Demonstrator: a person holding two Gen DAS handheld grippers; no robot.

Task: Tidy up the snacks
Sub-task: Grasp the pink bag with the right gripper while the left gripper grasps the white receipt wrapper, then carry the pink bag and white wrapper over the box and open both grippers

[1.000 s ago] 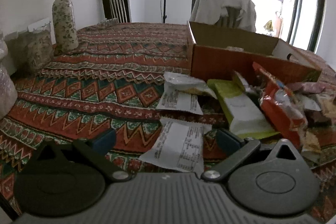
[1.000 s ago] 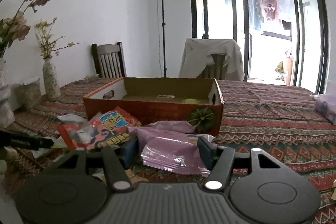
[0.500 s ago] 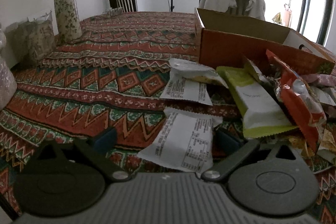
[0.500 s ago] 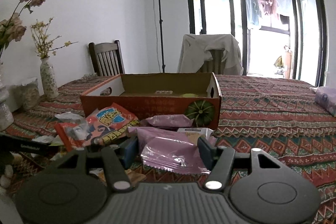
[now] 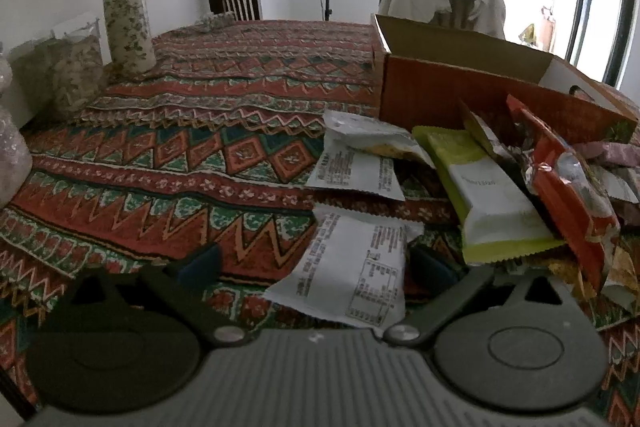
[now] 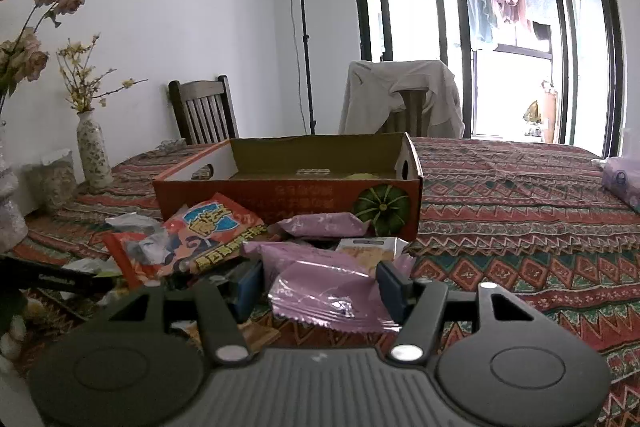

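Hidden or unclear: the print on the white packet (image 5: 352,275) is too small to read; the inside of the cardboard box (image 6: 288,187) is mostly screened by its front wall, with only a small pale item and a yellowish one showing on its floor. The snack pile is cut off at the right edge of the left wrist view, and a dark bar at the left edge of the right wrist view cannot be identified.

Left claw (image 5: 316,263): jaws wide and closing; the white packet lies flat on the table (image 5: 160,155) between them, close against the right-hand finger, well apart from the left-hand one. The pads do not press it.

Right claw (image 6: 320,283): jaws about half apart, clamped on a pink packet (image 6: 332,287) whose sides meet both blue pads.

Other snacks: a second white packet (image 5: 356,175) lies beyond the first; a green-and-white packet (image 5: 488,195) and an orange bag (image 5: 572,191) overlap to its right.

Box position: the cardboard box stands on the table just behind the pile, beyond both claws.

Pink packet position: in front of the box, above the loose snacks.
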